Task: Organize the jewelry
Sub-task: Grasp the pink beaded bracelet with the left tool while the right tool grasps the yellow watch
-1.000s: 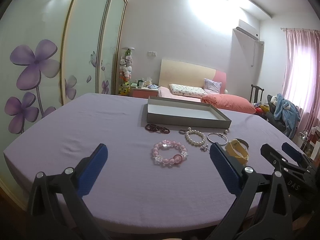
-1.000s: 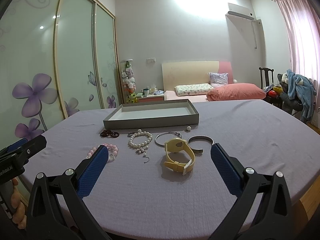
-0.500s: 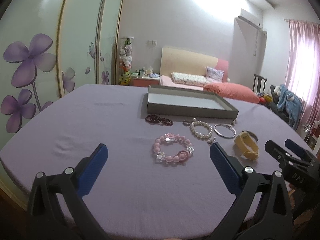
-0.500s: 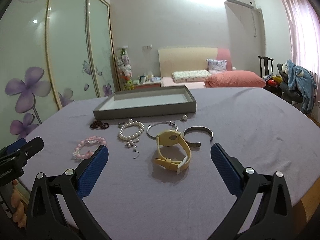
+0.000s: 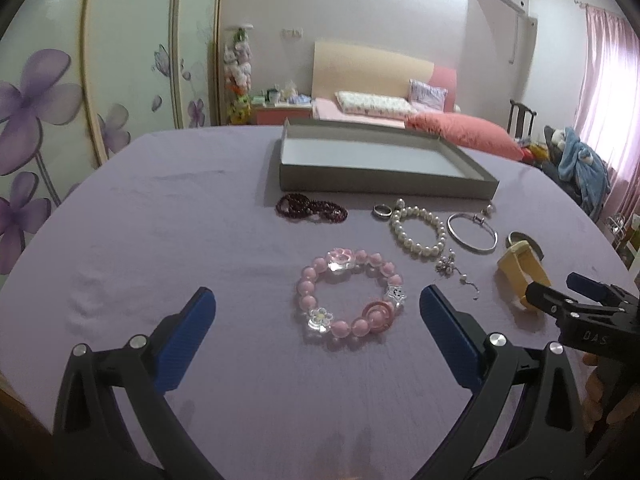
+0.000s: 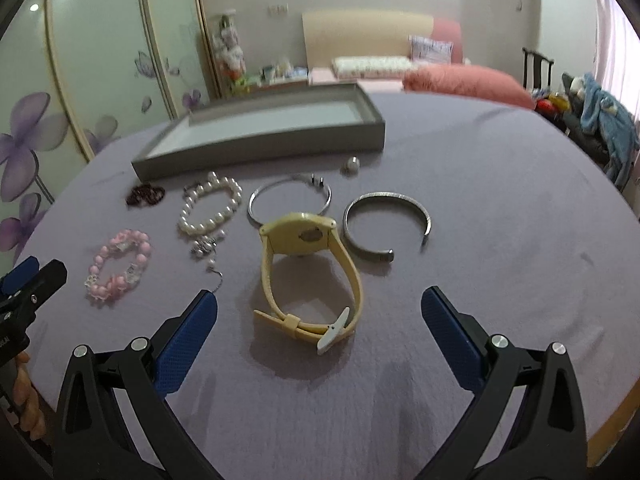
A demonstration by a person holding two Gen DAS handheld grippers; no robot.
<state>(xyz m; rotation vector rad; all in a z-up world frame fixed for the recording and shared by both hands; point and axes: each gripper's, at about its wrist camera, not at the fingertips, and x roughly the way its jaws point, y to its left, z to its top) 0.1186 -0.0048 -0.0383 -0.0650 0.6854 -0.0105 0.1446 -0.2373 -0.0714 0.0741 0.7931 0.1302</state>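
Note:
A grey tray (image 5: 384,183) (image 6: 256,148) stands on the purple table, nothing visible in it. In front of it lie a dark red bead bracelet (image 5: 310,208), a ring (image 5: 382,210), a pearl bracelet (image 5: 419,227) (image 6: 210,206), a silver bangle (image 5: 472,234) (image 6: 290,200), an open cuff (image 6: 387,224) and an earring (image 5: 452,266). A pink bead bracelet (image 5: 348,300) (image 6: 118,266) lies just ahead of my open left gripper (image 5: 318,308). A yellow watch (image 6: 310,276) (image 5: 520,276) lies between the fingers of my open right gripper (image 6: 318,308).
The table's front edge is close below both grippers. A small pearl stud (image 6: 350,166) lies near the tray's right corner. A bed with a pink pillow (image 5: 460,136), a wardrobe (image 5: 60,80) and a chair with clothes (image 5: 576,160) stand behind.
Both grippers have moved forward and down toward the table. The pink bracelet and the watch now sit closer, between the fingers. Nothing was grasped.

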